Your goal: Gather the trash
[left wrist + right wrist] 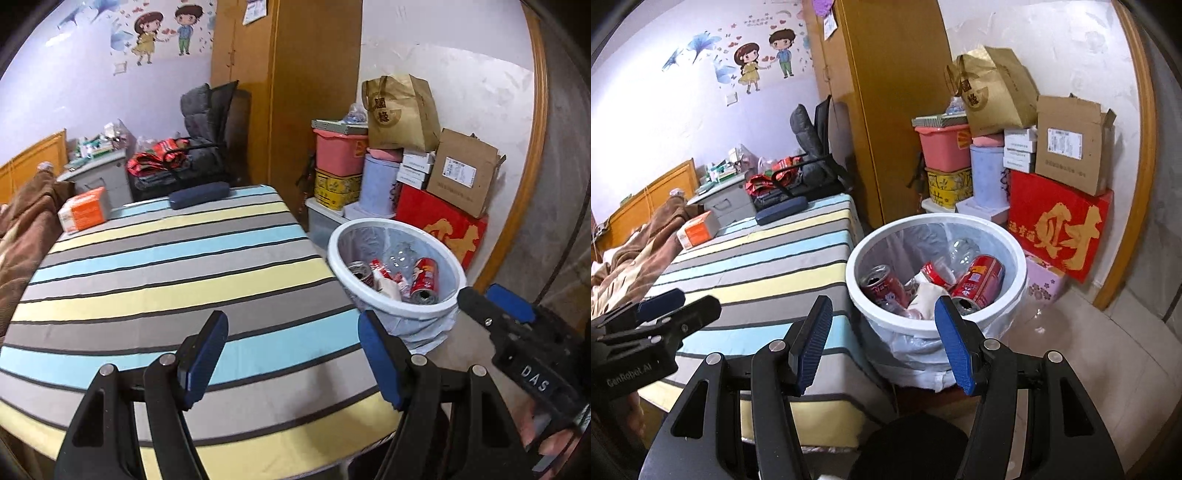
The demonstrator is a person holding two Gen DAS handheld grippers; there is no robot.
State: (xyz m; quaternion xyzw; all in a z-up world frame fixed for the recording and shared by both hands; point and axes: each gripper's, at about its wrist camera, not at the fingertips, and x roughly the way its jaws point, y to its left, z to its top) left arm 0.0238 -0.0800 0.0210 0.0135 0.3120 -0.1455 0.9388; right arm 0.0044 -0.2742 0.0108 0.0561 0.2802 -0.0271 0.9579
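Bedding in grey, yellow and blue stripes covers the bed (155, 280), which fills most of the left wrist view. Only an orange box (83, 210) and a dark blue case (199, 194) are seen on it, well apart from both tools. Just beside the bed's corner a white bin (936, 221) with a plastic liner stands on the floor, and stacked boxes (1060, 221) are piled against the wall behind it. Inside the bin the trash is already gathered — two red cans (979, 280), a clear bottle (962, 251) and what appears to be crumpled paper, though the heap is too tangled to be sure.

The left gripper (291, 358) is held over the striped sheet with its jaws released and nothing between them. The right gripper (882, 341) is aimed at the near rim of the bin, its jaws likewise spread and empty.

No loose litter can be made out on the bed, so the step in hand is judged to be a sweep for anything left. It is best done with the jaws kept apart, the grippers kept clear of each other, and the orange box and case checked before being treated as rubbish — they may not be trash at all.
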